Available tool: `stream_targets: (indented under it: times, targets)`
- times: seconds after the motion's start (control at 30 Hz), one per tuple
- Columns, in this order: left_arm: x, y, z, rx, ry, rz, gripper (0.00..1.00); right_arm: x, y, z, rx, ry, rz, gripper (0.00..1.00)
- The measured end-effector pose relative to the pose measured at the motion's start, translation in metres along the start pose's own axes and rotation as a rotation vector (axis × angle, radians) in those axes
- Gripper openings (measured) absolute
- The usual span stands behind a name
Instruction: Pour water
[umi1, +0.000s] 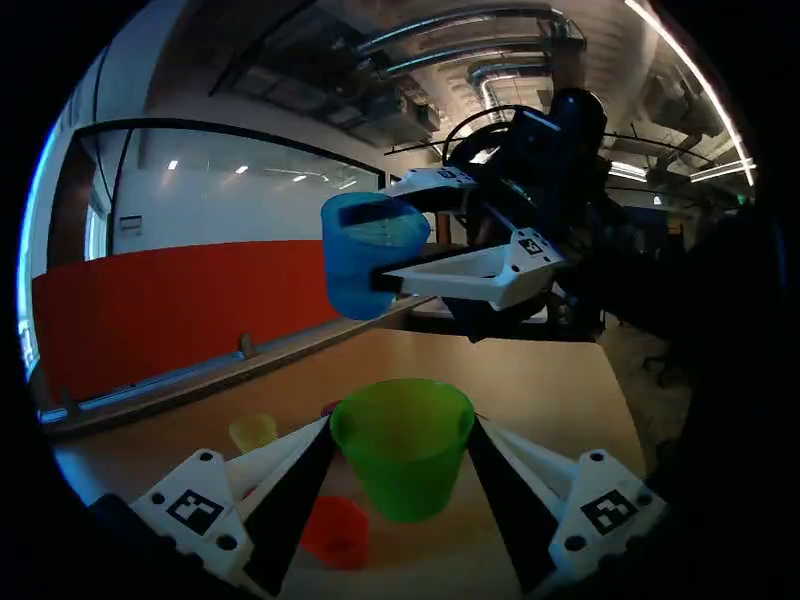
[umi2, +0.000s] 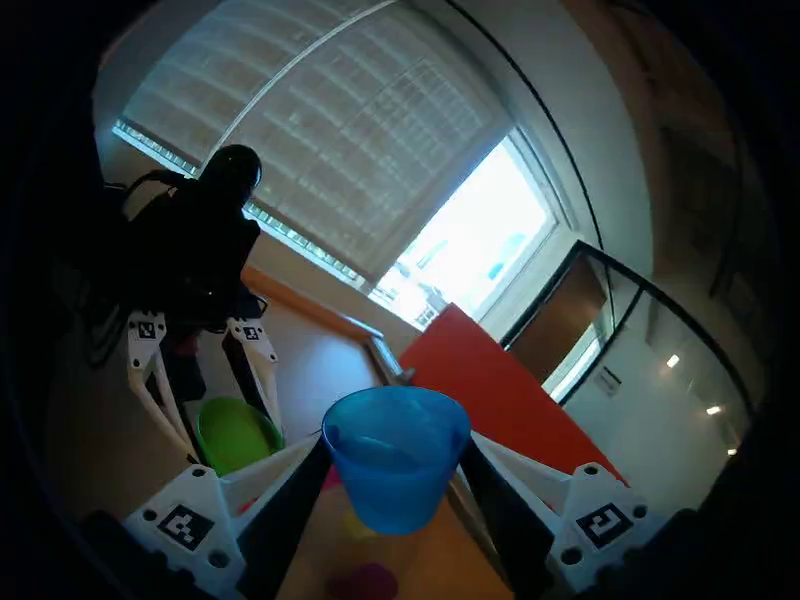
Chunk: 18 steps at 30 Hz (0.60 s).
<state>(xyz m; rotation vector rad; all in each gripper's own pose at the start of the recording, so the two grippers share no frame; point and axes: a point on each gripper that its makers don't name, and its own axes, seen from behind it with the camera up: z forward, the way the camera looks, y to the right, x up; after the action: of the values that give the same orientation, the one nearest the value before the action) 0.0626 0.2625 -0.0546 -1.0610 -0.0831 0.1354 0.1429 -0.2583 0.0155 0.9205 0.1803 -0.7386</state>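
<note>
The right gripper (umi2: 395, 450) clamps a blue cup (umi2: 395, 485) high, tipped to pour. The left gripper (umi1: 403, 440) clasps a green cup (umi1: 405, 475) lower, ready to receive.

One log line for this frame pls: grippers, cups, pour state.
left gripper: shut on green cup | right gripper: shut on blue cup, raised | pour: no stream visible | table: yellow cup, red cup

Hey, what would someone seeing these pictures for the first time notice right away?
The blue cup stands out first, gripped by the right gripper high above the table. Nearer the camera, the left gripper clamps a green cup. In the right gripper view, a bright window glares behind the blue cup.
</note>
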Motion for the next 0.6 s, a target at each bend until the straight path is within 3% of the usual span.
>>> stream_targets:
  times: [0.3,0.6]
  targets:
    - [-0.003,0.006,0.003,-0.009,-0.007,0.023,0.89,0.005,0.002,0.002,-0.005,0.001,-0.071,0.9]
    - [0.002,0.011,0.006,-0.024,0.007,0.013,0.89,0.006,0.003,0.004,-0.012,-0.007,-0.141,0.9]
